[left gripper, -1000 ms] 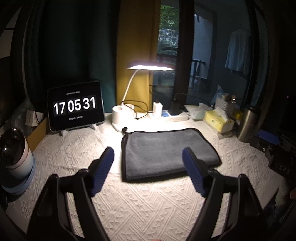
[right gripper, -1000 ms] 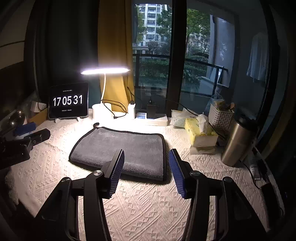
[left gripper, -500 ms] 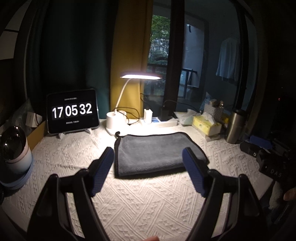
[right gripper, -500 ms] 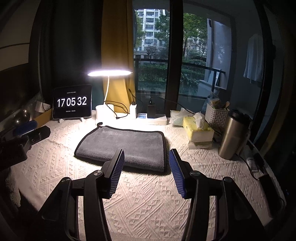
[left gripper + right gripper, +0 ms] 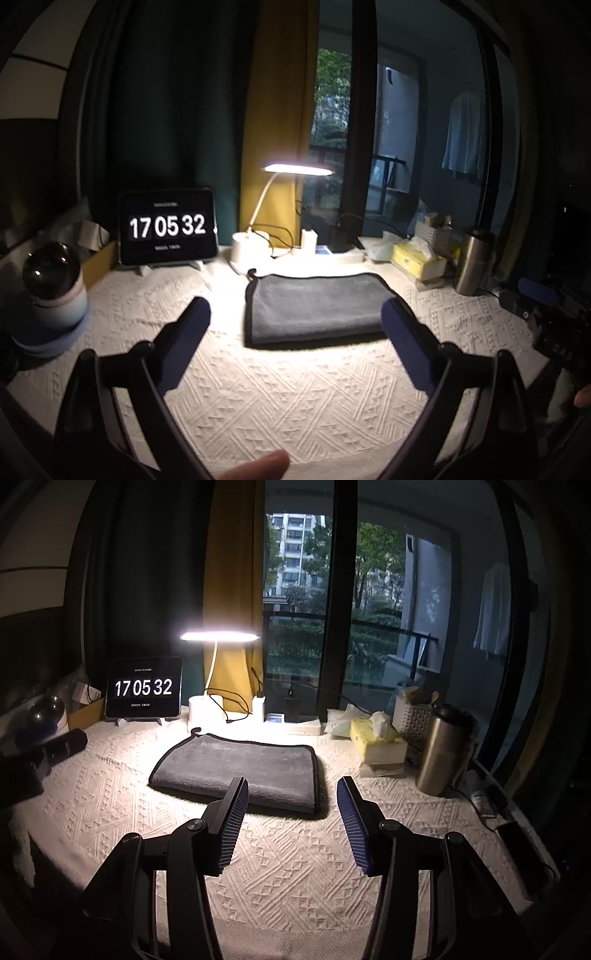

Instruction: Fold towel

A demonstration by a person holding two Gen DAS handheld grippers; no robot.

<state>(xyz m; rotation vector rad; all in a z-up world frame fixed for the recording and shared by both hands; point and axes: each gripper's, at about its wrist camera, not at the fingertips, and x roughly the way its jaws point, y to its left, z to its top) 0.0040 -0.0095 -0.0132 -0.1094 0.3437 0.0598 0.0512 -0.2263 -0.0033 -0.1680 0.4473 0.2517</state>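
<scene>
While one white textured tablecloth (image 5: 295, 864) fills the lower half of both views, one folded grey towel (image 5: 240, 771) lies at frame centre, clear of both grippers. Lower foreground: one left gripper (image 5: 295, 328) with fingers spread wide, one right gripper (image 5: 291, 812) likewise spread; neither holds anything. Upper left: one tablet clock (image 5: 144, 688) reading 17 05 32. Centre: one lit desk lamp (image 5: 220, 637). Right: one steel flask (image 5: 441, 751), one yellow tissue box (image 5: 376, 744). Compared with a second ago, the towel appears smaller and farther, and the clock has advanced from 31.
</scene>
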